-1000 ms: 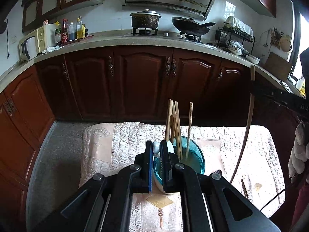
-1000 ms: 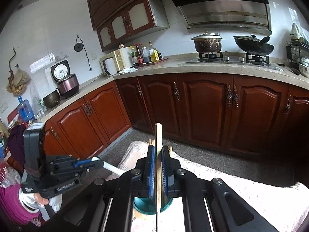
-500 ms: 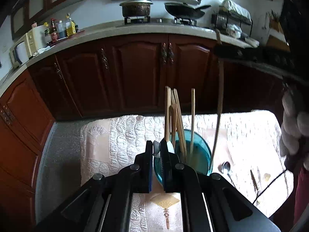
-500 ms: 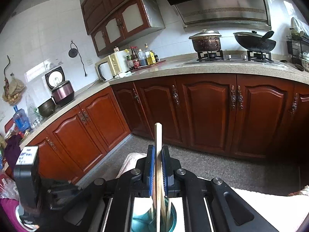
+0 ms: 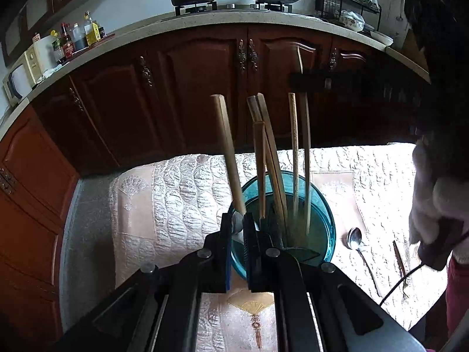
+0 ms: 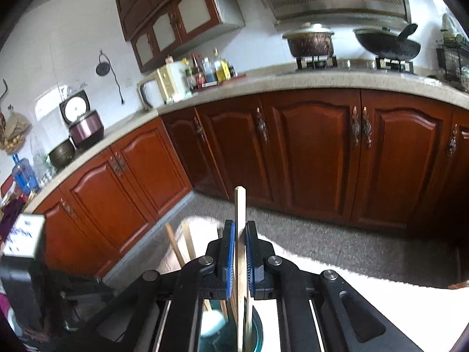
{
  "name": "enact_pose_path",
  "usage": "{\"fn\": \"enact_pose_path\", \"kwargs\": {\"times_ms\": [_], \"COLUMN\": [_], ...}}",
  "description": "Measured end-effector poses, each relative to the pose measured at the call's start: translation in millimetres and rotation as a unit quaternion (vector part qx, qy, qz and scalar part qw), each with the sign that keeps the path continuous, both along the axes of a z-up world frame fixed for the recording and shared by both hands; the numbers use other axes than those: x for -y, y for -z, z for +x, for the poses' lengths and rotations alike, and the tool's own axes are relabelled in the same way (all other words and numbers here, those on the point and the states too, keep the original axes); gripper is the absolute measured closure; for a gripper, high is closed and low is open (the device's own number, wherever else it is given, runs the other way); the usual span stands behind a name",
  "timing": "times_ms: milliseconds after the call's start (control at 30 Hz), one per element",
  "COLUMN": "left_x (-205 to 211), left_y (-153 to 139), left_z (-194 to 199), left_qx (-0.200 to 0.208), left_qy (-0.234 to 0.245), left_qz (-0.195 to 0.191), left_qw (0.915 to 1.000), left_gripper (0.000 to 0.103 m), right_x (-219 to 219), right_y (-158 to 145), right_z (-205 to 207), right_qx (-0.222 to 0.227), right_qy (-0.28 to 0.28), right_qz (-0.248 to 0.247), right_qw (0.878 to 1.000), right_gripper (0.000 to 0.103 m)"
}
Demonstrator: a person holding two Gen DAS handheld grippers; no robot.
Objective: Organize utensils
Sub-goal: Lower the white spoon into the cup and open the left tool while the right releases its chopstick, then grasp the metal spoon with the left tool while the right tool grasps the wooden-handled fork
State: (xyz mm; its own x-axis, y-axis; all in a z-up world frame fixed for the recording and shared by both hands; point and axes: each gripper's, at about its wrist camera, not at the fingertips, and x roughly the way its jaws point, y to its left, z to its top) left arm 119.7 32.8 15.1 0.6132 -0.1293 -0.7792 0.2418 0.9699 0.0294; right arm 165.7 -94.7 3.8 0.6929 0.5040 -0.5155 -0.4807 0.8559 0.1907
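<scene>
A teal cup [image 5: 319,220] is standing on the quilted counter [image 5: 176,193], holding several wooden chopsticks [image 5: 271,158] upright. The left claw [image 5: 238,228] is clenching a white spoon [image 5: 237,223] at the cup's rim. The right claw [image 6: 240,252] is gripping one chopstick [image 6: 240,220] upright over the cup. Only the left view is showing a metal spoon [image 5: 356,243] lying beside the cup.

A home kitchen: red-brown wooden cabinets [image 6: 310,158], gas stove with pot [image 6: 309,41] and wok [image 6: 387,45], rice cooker [image 6: 83,124].
</scene>
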Motion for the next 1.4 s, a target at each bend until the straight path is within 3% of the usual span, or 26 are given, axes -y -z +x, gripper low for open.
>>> {"fn": "enact_pose_path", "kwargs": {"times_ms": [300, 633, 700, 833, 1167, 1400], "left_x": [8, -10, -12, -16, -13, 0], "left_y": [2, -3, -8, -16, -31, -40], "left_z": [-5, -8, -13, -23, -48, -65], "left_qx": [0.006, -0.008, -0.005, 0.007, 0.032, 0.049], "left_qy": [0.001, -0.026, -0.029, -0.031, -0.032, -0.022], "left_qz": [-0.013, -0.080, -0.087, -0.100, -0.097, -0.100], "left_qw": [0.9999, 0.9965, 0.9958, 0.9945, 0.9942, 0.9935], "left_gripper": [0.094, 0.092, 0.087, 0.059, 0.059, 0.052], "right_x": [-1, 28, 34, 44, 59, 70], "right_y": [40, 37, 37, 39, 38, 33], "right_z": [-5, -23, -29, -40, -74, -102], "right_qx": [-0.047, -0.057, -0.060, -0.067, -0.069, -0.063], "right_qy": [-0.019, -0.001, 0.006, 0.016, 0.026, 0.039], "right_qz": [-0.027, -0.005, -0.003, 0.001, -0.001, -0.010], "right_qw": [0.998, 0.998, 0.998, 0.998, 0.997, 0.997], "right_gripper": [0.095, 0.077, 0.074, 0.072, 0.072, 0.072]}}
